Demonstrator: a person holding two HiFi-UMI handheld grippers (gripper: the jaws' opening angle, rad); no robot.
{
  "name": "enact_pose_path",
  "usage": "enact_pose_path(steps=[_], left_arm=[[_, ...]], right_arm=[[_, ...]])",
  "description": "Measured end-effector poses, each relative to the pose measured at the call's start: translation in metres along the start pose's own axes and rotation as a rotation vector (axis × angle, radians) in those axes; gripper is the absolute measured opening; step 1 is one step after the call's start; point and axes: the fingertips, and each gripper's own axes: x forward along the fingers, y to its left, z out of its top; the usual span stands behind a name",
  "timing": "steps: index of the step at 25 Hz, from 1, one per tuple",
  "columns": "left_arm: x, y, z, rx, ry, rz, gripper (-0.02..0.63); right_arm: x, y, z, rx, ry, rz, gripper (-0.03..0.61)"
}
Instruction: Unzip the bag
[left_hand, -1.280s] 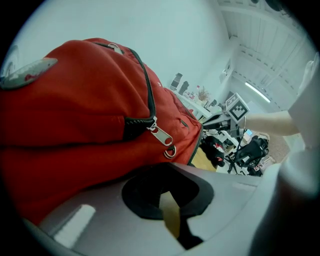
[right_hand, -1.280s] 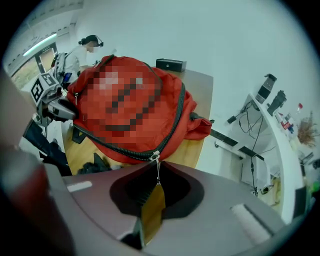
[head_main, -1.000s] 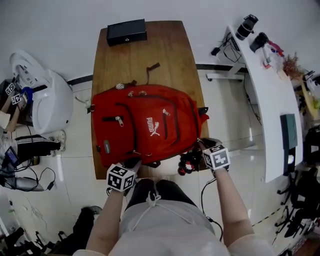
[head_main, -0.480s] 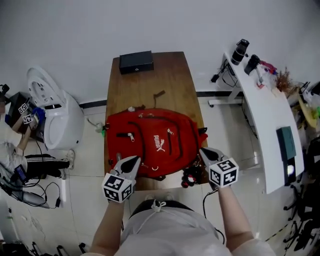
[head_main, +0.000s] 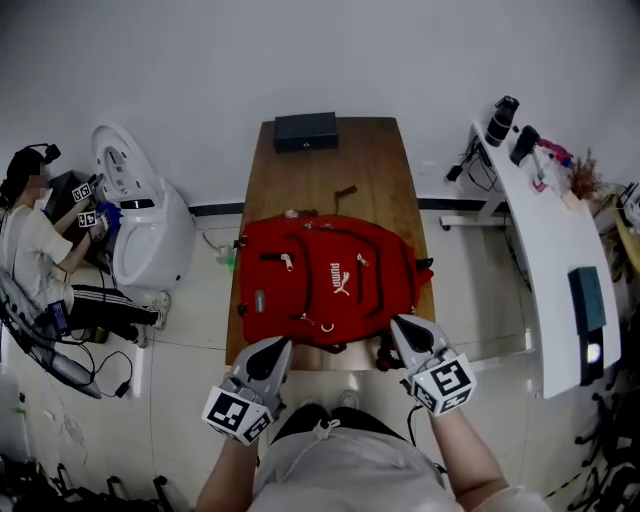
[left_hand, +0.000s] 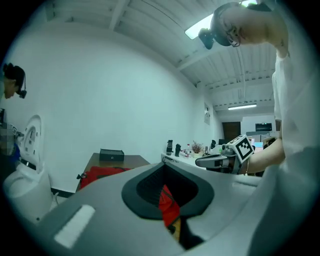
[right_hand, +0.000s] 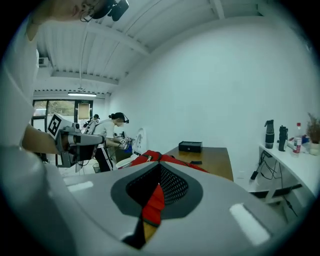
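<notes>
A red backpack lies flat on the wooden table, its front pockets and zip pulls facing up. Both grippers hover over the table's near edge, just short of the bag and clear of it. My left gripper points at the bag's near left corner with its jaws together and nothing between them. My right gripper is shut and empty by the near right corner, where a small dark and red bundle hangs. In the left gripper view the backpack shows beyond the closed jaws, and the right gripper view also shows the backpack.
A black box sits at the table's far end, with a small brown object behind the bag. A white machine and a seated person are on the left. On the right, a white desk carries bottles.
Both grippers have drawn back from the bag's near edge toward the person and risen. The right gripper's jaws have gone from open to shut. The head camera now sees the scene from higher up.
</notes>
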Motion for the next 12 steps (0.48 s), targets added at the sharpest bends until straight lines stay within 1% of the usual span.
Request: enact_pose_path(steps=[4, 8, 12], left_arm=[[-0.017, -0.017, -0.015, -0.008, 0.024, -0.017, 0.008], [-0.038, -0.024, -0.01, 0.005, -0.007, -0.022, 0.008], [-0.07, -0.032, -0.013, -0.002, -0.018, -0.04, 0.008]], right_arm=[[-0.019, 0.02, -0.014, 0.039, 0.012, 0.0, 0.008], [-0.033, 0.038, -0.015, 0.052, 0.005, -0.026, 0.008], [-0.05, 0.07, -0.016, 0.054, -0.007, -0.058, 0.008]])
